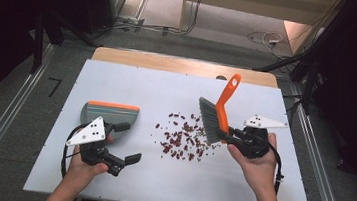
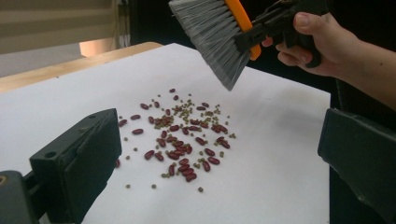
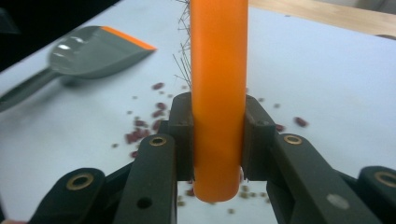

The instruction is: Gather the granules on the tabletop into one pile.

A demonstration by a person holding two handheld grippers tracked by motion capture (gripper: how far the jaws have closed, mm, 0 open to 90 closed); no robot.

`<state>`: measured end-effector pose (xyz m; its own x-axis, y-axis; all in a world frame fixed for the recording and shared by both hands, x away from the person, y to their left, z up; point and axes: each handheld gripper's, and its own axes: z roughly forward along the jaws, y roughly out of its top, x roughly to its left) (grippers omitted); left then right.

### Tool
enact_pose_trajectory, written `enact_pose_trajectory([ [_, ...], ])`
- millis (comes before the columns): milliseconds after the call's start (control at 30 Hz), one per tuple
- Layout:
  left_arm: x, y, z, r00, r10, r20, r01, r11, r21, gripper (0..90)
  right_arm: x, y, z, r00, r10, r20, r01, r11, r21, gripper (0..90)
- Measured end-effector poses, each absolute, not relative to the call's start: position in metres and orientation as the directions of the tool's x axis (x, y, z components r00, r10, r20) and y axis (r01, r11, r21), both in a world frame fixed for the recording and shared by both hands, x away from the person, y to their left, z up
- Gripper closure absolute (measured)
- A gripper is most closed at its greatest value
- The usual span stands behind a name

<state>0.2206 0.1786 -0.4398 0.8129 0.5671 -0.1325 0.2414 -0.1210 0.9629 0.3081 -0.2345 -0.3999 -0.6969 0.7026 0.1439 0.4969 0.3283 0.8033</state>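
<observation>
Right gripper [image 1: 229, 136] clamped on the orange handle of the brush [image 1: 215, 115], grey bristles raised just above the scattered beans [image 1: 183, 136] ahead of it. Left gripper [image 1: 124, 145] spread wide and empty, facing the beans, with the grey dustpan [image 1: 110, 113] just beyond its body.

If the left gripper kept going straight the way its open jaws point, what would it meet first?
Probably the scattered beans on the white table; the left gripper aims at them, though depth is unclear.
</observation>
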Motion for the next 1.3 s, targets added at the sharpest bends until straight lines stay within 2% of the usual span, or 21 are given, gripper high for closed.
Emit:
enact_pose_trajectory([
  [267,0.212,0.198,-0.448,0.783,0.607,-0.135,0.253,-0.112,0.961,0.0,0.336,-0.254,-0.404,-0.609,0.786,0.105,0.557,0.329,0.763,68.2],
  [467,0.209,0.199,-0.449,0.781,0.614,-0.113,0.230,-0.114,0.967,0.0,0.356,-0.260,-0.416,-0.548,0.835,0.049,0.611,0.360,0.705,68.3],
  [633,0.210,0.202,-0.454,0.771,0.626,-0.115,0.231,-0.107,0.967,0.0,0.369,-0.262,-0.419,-0.484,0.875,0.037,0.665,0.340,0.665,68.2],
  [733,0.211,0.204,-0.455,0.766,0.631,-0.124,0.236,-0.097,0.967,0.0,0.375,-0.261,-0.421,-0.459,0.888,-0.017,0.681,0.365,0.635,68.2],
  [900,0.211,0.207,-0.455,0.763,0.633,-0.129,0.240,-0.093,0.966,0.0,0.383,-0.261,-0.426,-0.462,0.887,-0.011,0.712,0.378,0.592,68.1],
  [1200,0.212,0.204,-0.456,0.766,0.630,-0.129,0.244,-0.099,0.965,0.0,0.383,-0.252,-0.430,-0.498,0.866,-0.029,0.698,0.421,0.579,68.1],
  [1300,0.211,0.204,-0.456,0.766,0.630,-0.129,0.243,-0.098,0.965,0.0,0.387,-0.247,-0.428,-0.511,0.859,-0.033,0.709,0.443,0.549,68.1],
])
